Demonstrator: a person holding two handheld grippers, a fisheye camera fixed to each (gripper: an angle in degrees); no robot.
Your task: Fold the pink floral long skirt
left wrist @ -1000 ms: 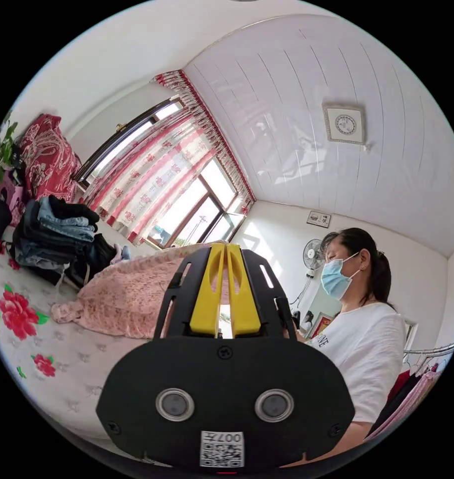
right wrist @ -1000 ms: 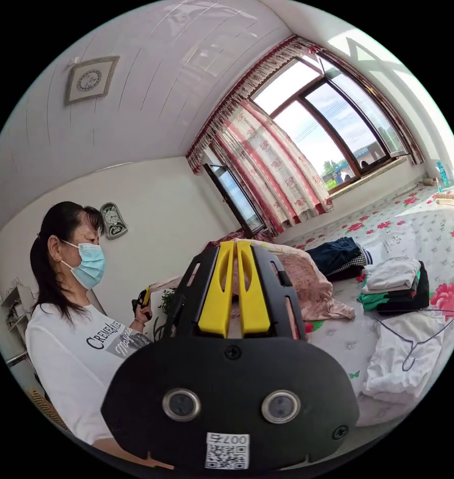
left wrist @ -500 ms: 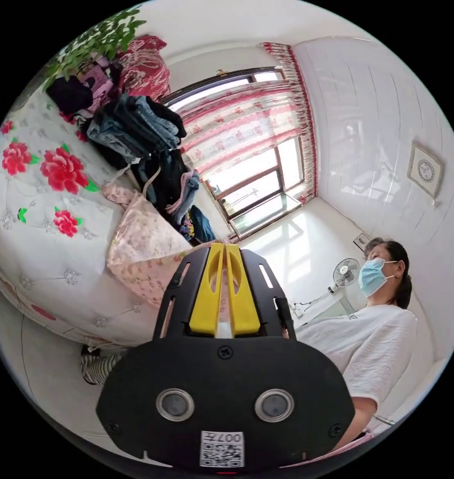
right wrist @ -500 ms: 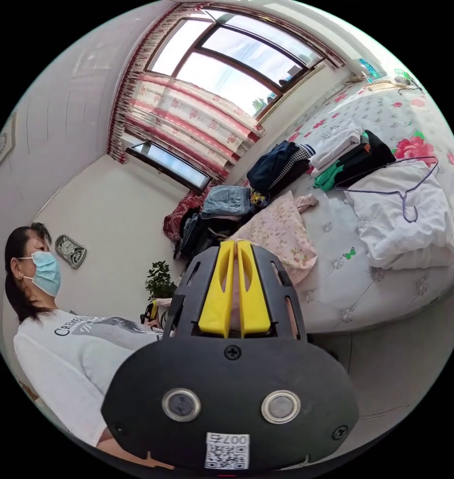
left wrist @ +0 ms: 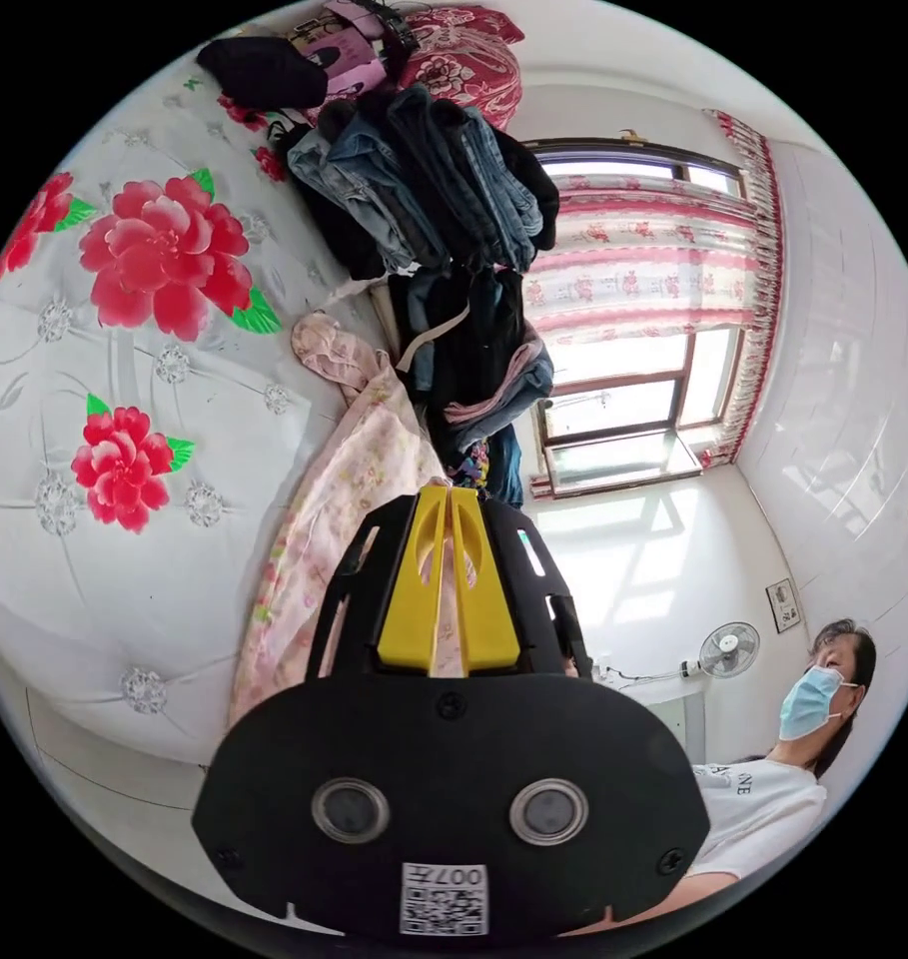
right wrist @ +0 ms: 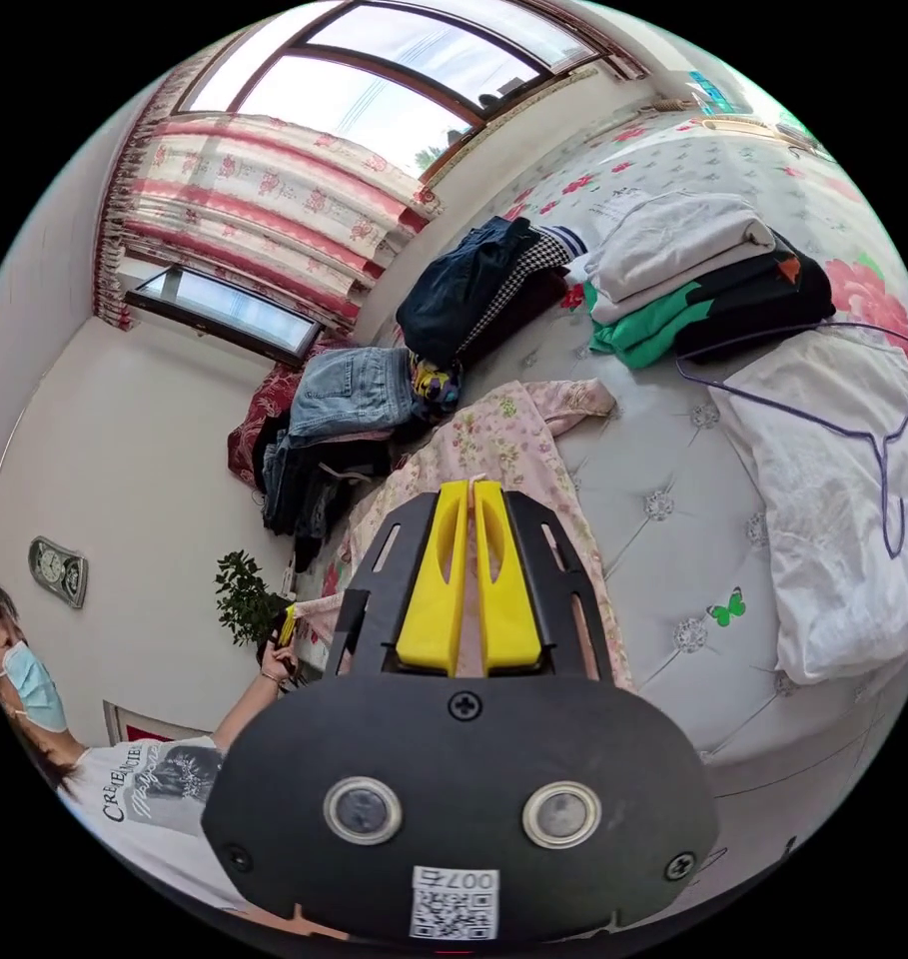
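Flowered bed (left wrist: 124, 559), pink skirt (right wrist: 503, 440) pinched by left gripper (left wrist: 450, 499), right gripper (right wrist: 470, 494)

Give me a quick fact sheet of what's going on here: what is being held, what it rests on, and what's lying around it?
Item being handled: pink floral skirt
Left gripper: jaws closed on the skirt's fabric
Right gripper: jaws closed on the skirt's fabric
Surface: bed with a white quilted cover and red flowers; the skirt's far end lies on it
Beside the skirt: pile of jeans and dark clothes
Also on the bed: folded stack, white garment with a wire hanger on top
Person: standing at the bed's edge
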